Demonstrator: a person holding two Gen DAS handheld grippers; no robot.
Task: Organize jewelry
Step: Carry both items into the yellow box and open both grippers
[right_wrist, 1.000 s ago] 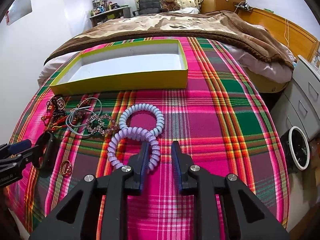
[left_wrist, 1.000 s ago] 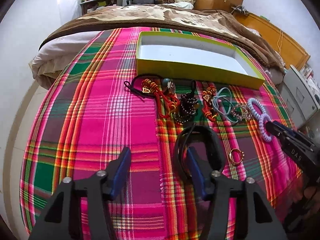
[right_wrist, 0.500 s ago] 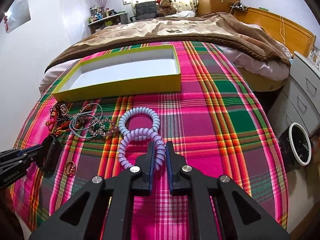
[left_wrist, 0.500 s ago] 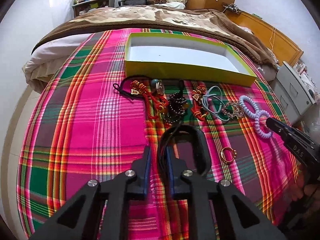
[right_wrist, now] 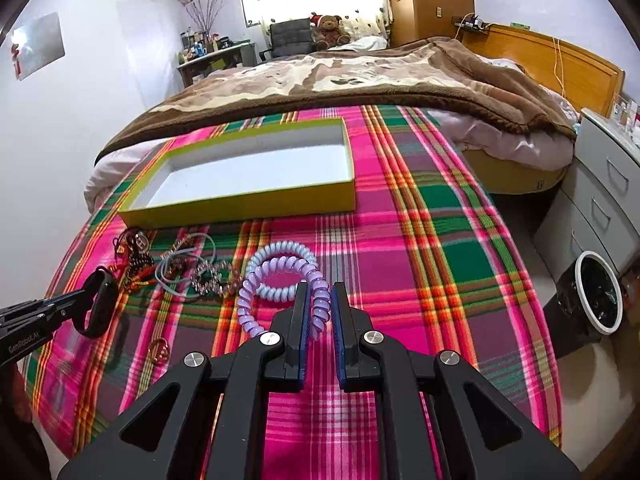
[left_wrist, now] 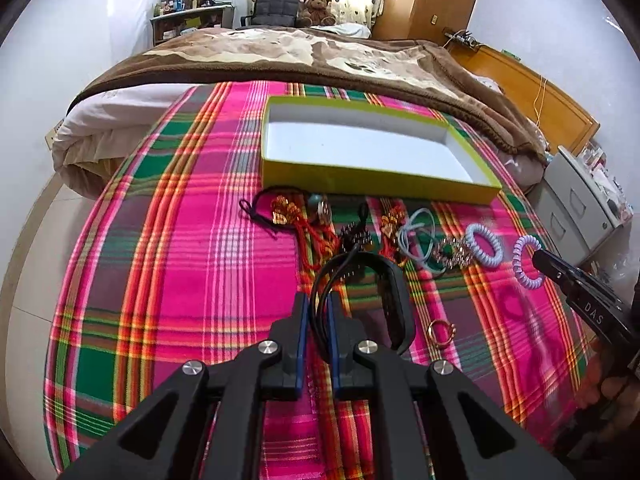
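Note:
My left gripper is shut on a black wristband and holds it just above the plaid cloth; it also shows in the right wrist view. My right gripper is shut on a lilac spiral hair tie, lifted off the cloth; it also shows in the left wrist view. An empty yellow-green box with a white floor lies beyond, also in the right wrist view. A pale blue spiral tie, red cords, dark beads and a gold ring lie on the cloth.
The plaid cloth covers the foot of a bed with a brown blanket behind the box. A grey drawer unit and a bin stand off the bed's right side. Blue elastic loops and a rhinestone piece lie among the jewelry.
Both grippers closed from open, the left on the black wristband and the right on the lilac hair tie. Both items have risen off the cloth, the lilac tie away from the blue one.

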